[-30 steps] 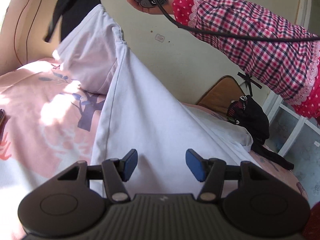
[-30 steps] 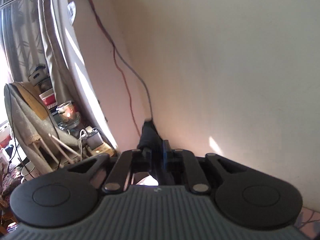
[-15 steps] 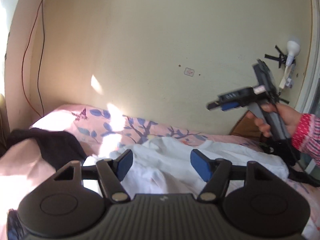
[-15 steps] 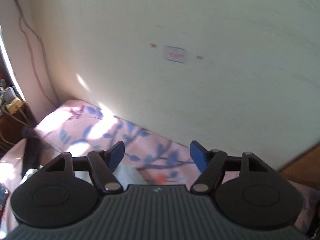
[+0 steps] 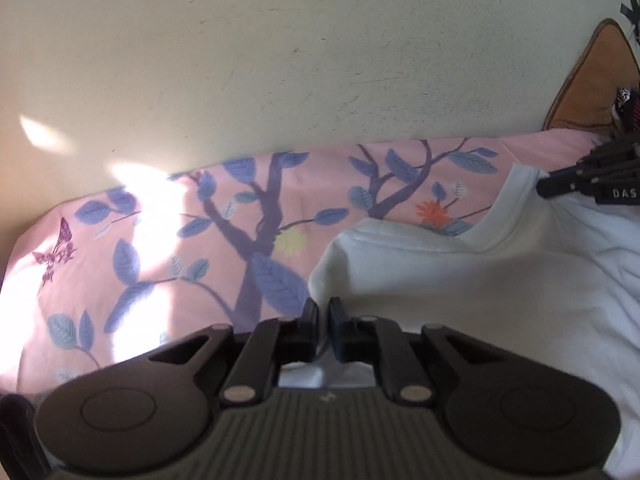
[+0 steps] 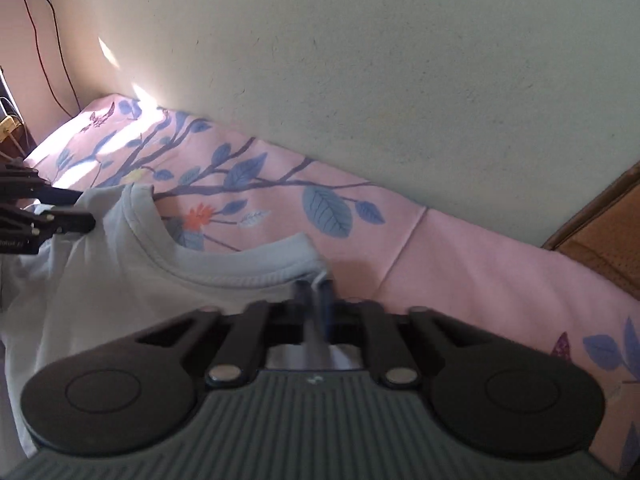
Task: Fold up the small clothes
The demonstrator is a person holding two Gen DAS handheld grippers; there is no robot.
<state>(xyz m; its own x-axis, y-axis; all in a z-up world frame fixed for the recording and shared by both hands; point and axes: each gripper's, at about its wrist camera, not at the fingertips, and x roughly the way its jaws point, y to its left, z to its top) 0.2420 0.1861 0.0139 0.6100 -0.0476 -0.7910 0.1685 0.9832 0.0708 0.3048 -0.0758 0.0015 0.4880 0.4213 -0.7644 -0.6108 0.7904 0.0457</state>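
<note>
A white T-shirt (image 5: 460, 280) lies on the pink floral bedsheet (image 5: 160, 260), its neckline (image 5: 500, 220) towards the wall. My left gripper (image 5: 323, 308) is shut on the shirt's shoulder edge, with white cloth showing between its fingers. In the right wrist view, my right gripper (image 6: 316, 284) is shut on the other shoulder, just beside the ribbed collar (image 6: 224, 264). Each gripper also appears in the other's view: the right gripper (image 5: 544, 188) at the far side of the neckline, the left gripper (image 6: 85, 211) pinching the shirt (image 6: 100, 300) at the left.
A pale wall (image 5: 320, 60) rises right behind the bed. A brown cushion (image 5: 592, 80) and dark items (image 5: 626, 108) sit at the bed's right end. A red wire (image 6: 40, 40) hangs down the wall corner at the left. The sheet (image 6: 460, 264) is sunlit in patches.
Both grippers have come down from the air to the bed. Their jaws, open half a second ago, are now shut on the shirt's two shoulders.
</note>
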